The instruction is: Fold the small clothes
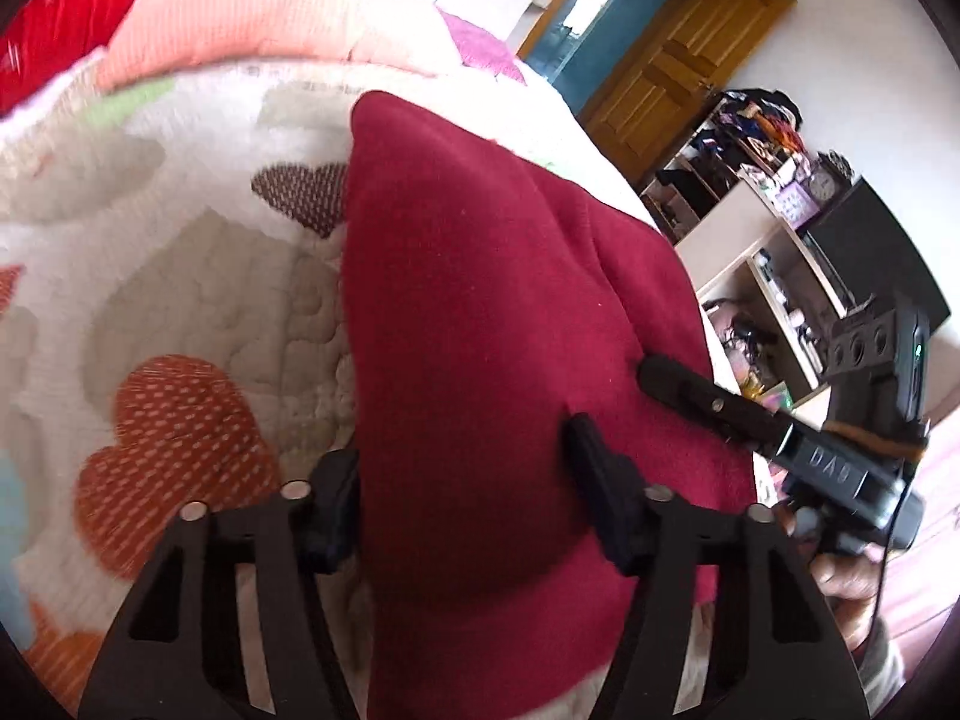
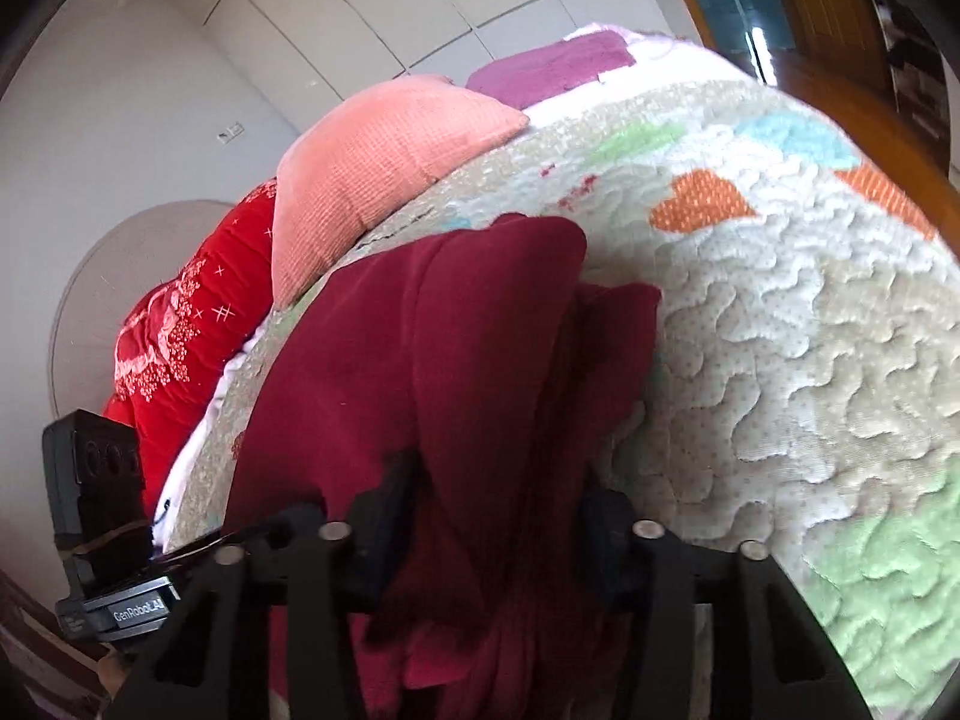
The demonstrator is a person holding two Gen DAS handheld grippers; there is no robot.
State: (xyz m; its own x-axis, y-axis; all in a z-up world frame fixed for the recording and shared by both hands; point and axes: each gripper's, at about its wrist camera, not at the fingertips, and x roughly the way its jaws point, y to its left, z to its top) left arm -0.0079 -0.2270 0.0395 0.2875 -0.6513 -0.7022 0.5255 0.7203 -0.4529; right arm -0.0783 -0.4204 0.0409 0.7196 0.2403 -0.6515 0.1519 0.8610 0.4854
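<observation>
Clothing first: a dark red garment (image 1: 480,300) lies bunched on the heart-patterned quilt (image 1: 198,276), beside a pink pillow (image 2: 384,168). Left gripper (image 1: 462,504) and right gripper (image 2: 498,510) each have their jaws closed on its near folds.

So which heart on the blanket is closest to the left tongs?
The big orange heart, just left of the left tongs. The brown heart sits farther up the blanket.
</observation>
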